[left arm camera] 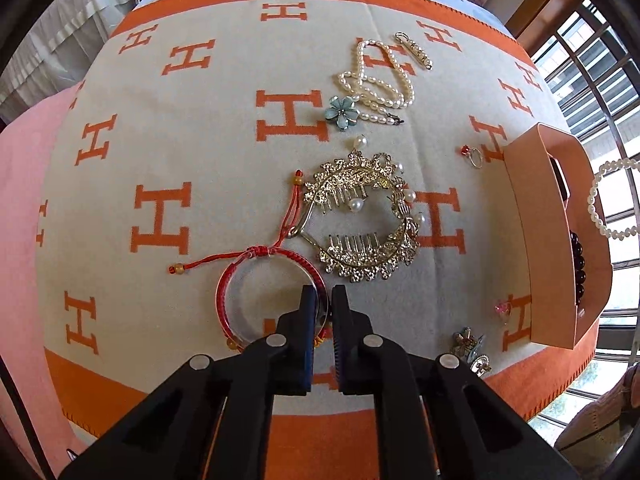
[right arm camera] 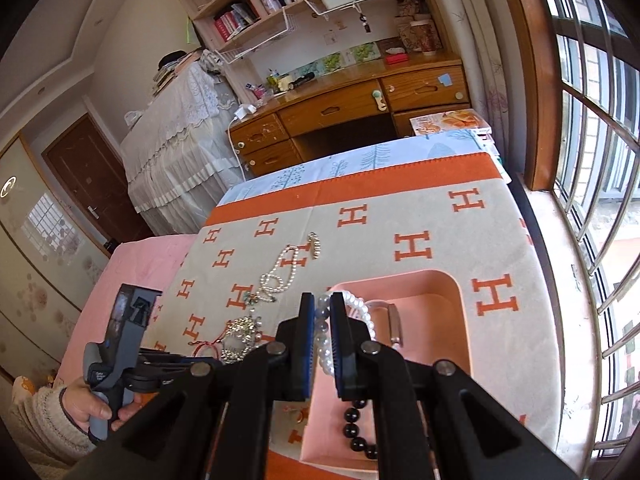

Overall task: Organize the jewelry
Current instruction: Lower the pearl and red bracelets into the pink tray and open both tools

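The pink box (right arm camera: 448, 292) holds dark beads (right arm camera: 354, 428) and a watch (right arm camera: 394, 324). Above it, the right gripper (right arm camera: 322, 344) clamps a pearl bracelet (right arm camera: 362, 308). The left gripper (left arm camera: 322, 332) pinches a clear bangle (left arm camera: 256, 304).

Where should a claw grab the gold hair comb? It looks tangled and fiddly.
Grip the gold hair comb across its ornate outer rim on the near edge, coming straight down from above. It lies flat on the blanket; the rim is its sturdiest part, while the teeth and pearls look delicate.
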A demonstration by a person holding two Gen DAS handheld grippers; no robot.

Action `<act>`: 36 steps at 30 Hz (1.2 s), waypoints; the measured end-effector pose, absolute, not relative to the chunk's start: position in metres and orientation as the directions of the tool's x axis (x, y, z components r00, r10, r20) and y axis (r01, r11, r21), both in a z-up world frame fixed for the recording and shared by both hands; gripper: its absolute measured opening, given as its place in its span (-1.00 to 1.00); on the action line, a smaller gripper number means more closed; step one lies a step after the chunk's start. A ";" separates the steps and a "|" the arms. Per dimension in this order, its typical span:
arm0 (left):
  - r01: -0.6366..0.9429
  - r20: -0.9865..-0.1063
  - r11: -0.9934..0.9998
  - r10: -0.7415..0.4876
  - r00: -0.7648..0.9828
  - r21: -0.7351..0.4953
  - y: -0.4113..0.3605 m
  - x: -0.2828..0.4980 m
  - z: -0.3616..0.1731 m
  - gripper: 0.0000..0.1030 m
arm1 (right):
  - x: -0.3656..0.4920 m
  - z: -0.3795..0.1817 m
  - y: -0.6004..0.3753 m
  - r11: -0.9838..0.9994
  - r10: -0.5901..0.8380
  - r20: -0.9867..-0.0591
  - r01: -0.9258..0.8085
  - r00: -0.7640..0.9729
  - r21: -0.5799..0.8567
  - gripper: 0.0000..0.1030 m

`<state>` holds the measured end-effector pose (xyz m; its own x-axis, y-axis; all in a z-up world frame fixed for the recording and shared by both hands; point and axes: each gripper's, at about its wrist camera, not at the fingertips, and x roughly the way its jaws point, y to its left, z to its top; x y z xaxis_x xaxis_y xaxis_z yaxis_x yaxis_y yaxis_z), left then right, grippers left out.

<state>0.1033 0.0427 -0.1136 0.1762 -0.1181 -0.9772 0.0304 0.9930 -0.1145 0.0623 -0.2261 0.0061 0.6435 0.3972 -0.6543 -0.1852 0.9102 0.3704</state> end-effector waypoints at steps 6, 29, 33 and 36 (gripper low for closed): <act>0.076 -0.961 0.989 -0.141 0.238 -0.126 0.032 0.088 -0.080 -0.89 | 0.060 -0.010 -0.252 0.927 0.340 -0.680 -0.112 0.650 0.357 -0.85; 0.411 -0.895 0.892 -0.330 0.302 -0.190 -0.127 0.098 -0.012 -0.89 | 0.044 -0.057 -0.275 0.860 0.445 -0.698 -0.051 0.561 0.508 -0.78; 0.444 -0.901 0.876 -0.333 0.279 -0.186 -0.159 0.113 -0.024 -0.89 | 0.038 -0.058 -0.291 0.842 0.438 -0.672 -0.012 0.597 0.539 -0.78; 0.436 -0.908 0.874 -0.344 0.240 -0.216 -0.177 0.134 -0.040 -0.89 | 0.037 -0.060 -0.300 0.830 0.435 -0.657 0.009 0.616 0.558 -0.78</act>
<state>0.1340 -0.1772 -0.0395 0.2400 -0.3436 -0.9079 0.4357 0.8739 -0.2156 0.0372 -0.3001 -0.0603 0.6159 0.4346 -0.6571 0.0093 0.8300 0.5576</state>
